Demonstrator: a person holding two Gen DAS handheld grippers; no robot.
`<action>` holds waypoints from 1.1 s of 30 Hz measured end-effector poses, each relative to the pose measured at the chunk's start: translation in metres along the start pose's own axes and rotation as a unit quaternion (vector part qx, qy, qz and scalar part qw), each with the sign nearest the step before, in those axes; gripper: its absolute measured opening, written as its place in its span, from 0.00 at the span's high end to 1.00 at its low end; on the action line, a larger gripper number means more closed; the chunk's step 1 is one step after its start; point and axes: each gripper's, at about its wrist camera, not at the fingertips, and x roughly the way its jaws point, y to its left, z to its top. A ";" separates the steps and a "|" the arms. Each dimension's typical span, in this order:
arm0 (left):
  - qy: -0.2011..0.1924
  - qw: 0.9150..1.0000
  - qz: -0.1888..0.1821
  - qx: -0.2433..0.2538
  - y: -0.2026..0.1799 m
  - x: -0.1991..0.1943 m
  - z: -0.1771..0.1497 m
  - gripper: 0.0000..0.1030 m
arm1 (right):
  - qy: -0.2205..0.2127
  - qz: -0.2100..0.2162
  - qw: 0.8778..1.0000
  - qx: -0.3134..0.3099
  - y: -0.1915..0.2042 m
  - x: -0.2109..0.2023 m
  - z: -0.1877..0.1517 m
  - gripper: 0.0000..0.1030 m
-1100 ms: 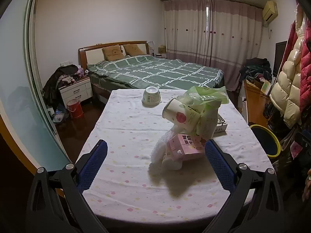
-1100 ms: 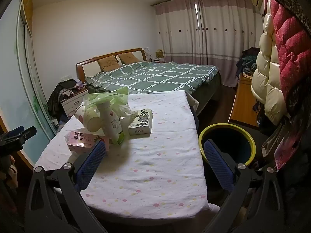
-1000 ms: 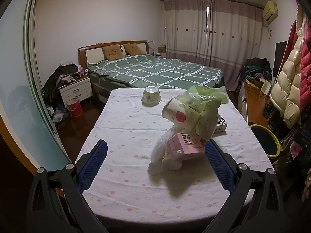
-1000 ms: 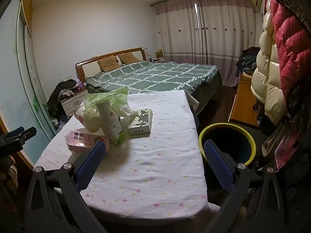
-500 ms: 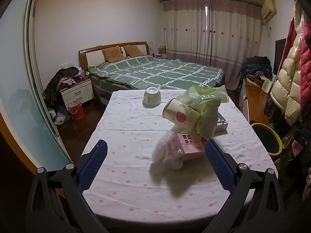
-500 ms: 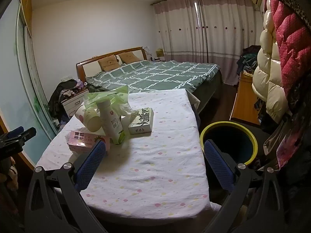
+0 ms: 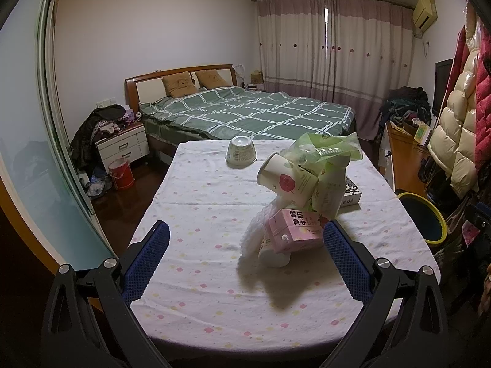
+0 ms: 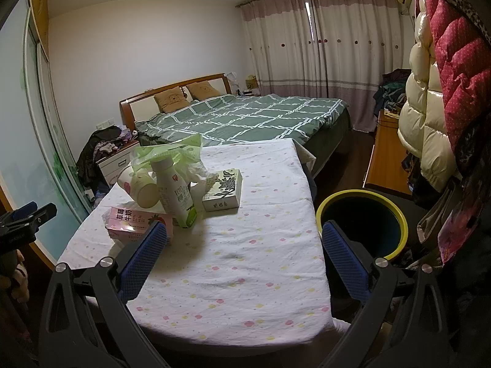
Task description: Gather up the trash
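Left wrist view: the left gripper [image 7: 244,253] is spread wide, its blue-padded fingers [image 7: 145,259] apart and holding nothing, poised above the near part of a table [image 7: 199,202] covered in a white cloth with small coloured dots. Between and just beyond the fingers sits a pile of trash: a pink milk carton [image 7: 294,230] lying on its side beside the right finger, a white crumpled wrapper [image 7: 256,237] under it, a paper cup [image 7: 287,182] tipped on its side, a white bottle [image 7: 330,191] and a green plastic bag [image 7: 322,148] on top. A small bowl [image 7: 241,153] stands upside down farther off near the far edge. The left half of the cloth is bare. A yellow-rimmed bin [image 7: 425,222] stands on the floor past the table's right edge.

Right wrist view: the right gripper [image 8: 244,253] is also fully open and empty, over the near right corner of the table [image 8: 260,245]. Its left finger sits just in front of the pink milk carton [image 8: 132,220]; the white bottle [image 8: 175,191] stands upright behind it, with a patterned box [image 8: 224,190] beside it. The yellow-rimmed bin [image 8: 363,224] is close against the table's right edge, just beyond the right finger. The cloth between the fingers is bare
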 end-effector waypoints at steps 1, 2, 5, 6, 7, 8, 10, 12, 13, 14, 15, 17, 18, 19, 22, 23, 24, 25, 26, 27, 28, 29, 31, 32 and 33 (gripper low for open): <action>0.000 1.000 0.000 0.000 0.000 0.000 0.000 0.04 | 0.000 0.000 1.000 0.000 -0.001 0.000 0.000 0.06; 0.000 1.000 0.000 -0.001 0.000 0.000 0.000 0.04 | 0.001 0.000 1.000 0.000 0.000 0.000 0.000 0.06; 0.001 1.000 0.000 0.000 0.000 0.000 0.000 0.04 | 0.000 0.001 1.000 0.000 -0.001 0.000 0.000 0.06; 0.000 1.000 0.000 0.000 0.000 0.000 0.000 0.04 | 0.000 0.001 1.000 0.000 -0.001 0.000 0.000 0.06; 0.000 1.000 0.000 0.001 0.000 0.000 0.000 0.04 | 0.000 0.001 1.000 0.001 -0.001 0.000 0.000 0.06; 0.000 1.000 0.000 0.001 0.000 0.000 0.000 0.04 | 0.000 0.001 1.000 0.001 -0.001 0.000 0.000 0.06; 0.000 1.000 0.000 0.001 0.000 0.000 -0.001 0.04 | 0.001 0.001 1.000 0.001 -0.001 0.000 0.001 0.06; 0.000 1.000 0.000 0.001 0.000 0.000 -0.001 0.04 | 0.001 0.002 1.000 0.001 -0.001 0.000 0.001 0.06; 0.001 1.000 0.000 0.001 0.000 0.000 -0.001 0.04 | 0.001 0.001 1.000 0.000 -0.001 0.000 0.001 0.06; 0.001 1.000 0.000 0.001 0.000 0.001 -0.001 0.04 | 0.001 0.001 1.000 0.001 -0.001 0.001 0.000 0.06; 0.001 1.000 0.000 0.001 0.000 0.001 -0.001 0.04 | 0.001 0.002 1.000 0.001 -0.001 0.001 0.000 0.06; 0.002 1.000 0.000 0.001 0.001 0.001 -0.002 0.04 | 0.002 0.002 1.000 0.002 -0.001 0.001 0.000 0.06; 0.002 1.000 0.000 0.001 0.000 0.002 -0.002 0.04 | 0.002 0.002 1.000 0.002 -0.002 0.001 -0.001 0.06; 0.003 1.000 0.001 0.001 0.001 0.002 -0.002 0.04 | 0.003 0.002 1.000 0.002 -0.002 0.002 -0.001 0.06; 0.002 1.000 0.000 0.001 0.000 0.002 -0.003 0.04 | 0.003 0.003 1.000 0.003 -0.002 0.003 -0.001 0.06; 0.002 1.000 0.001 0.001 0.000 0.002 -0.002 0.04 | 0.003 0.002 1.000 0.003 -0.002 0.003 -0.001 0.06; 0.002 1.000 0.001 0.001 0.000 0.002 -0.002 0.04 | 0.003 0.002 1.000 0.003 -0.002 0.003 -0.001 0.06; 0.003 1.000 0.000 0.002 0.000 0.002 -0.002 0.04 | 0.003 0.003 1.000 0.003 -0.002 0.003 -0.001 0.06; 0.003 1.000 0.000 0.002 0.001 0.002 -0.003 0.04 | 0.003 0.003 1.000 0.003 -0.002 0.003 -0.001 0.06; 0.003 1.000 0.000 0.002 0.001 0.002 -0.002 0.04 | 0.003 0.002 1.000 0.003 -0.002 0.003 -0.001 0.06; 0.003 1.000 0.000 0.002 0.001 0.003 -0.002 0.04 | 0.003 0.002 1.000 0.003 -0.002 0.003 -0.001 0.06; 0.003 1.000 0.000 0.003 0.000 0.003 -0.003 0.04 | 0.003 0.003 1.000 0.003 -0.003 0.003 -0.001 0.06; 0.004 1.000 0.000 0.004 -0.001 0.004 -0.003 0.04 | 0.003 0.003 1.000 0.004 -0.003 0.003 -0.001 0.06; 0.004 1.000 0.000 0.005 0.000 0.004 -0.004 0.04 | 0.003 0.002 1.000 0.004 -0.003 0.003 -0.001 0.06; 0.005 1.000 0.000 0.006 -0.001 0.004 -0.004 0.04 | 0.004 0.002 1.000 0.004 -0.003 0.003 -0.001 0.06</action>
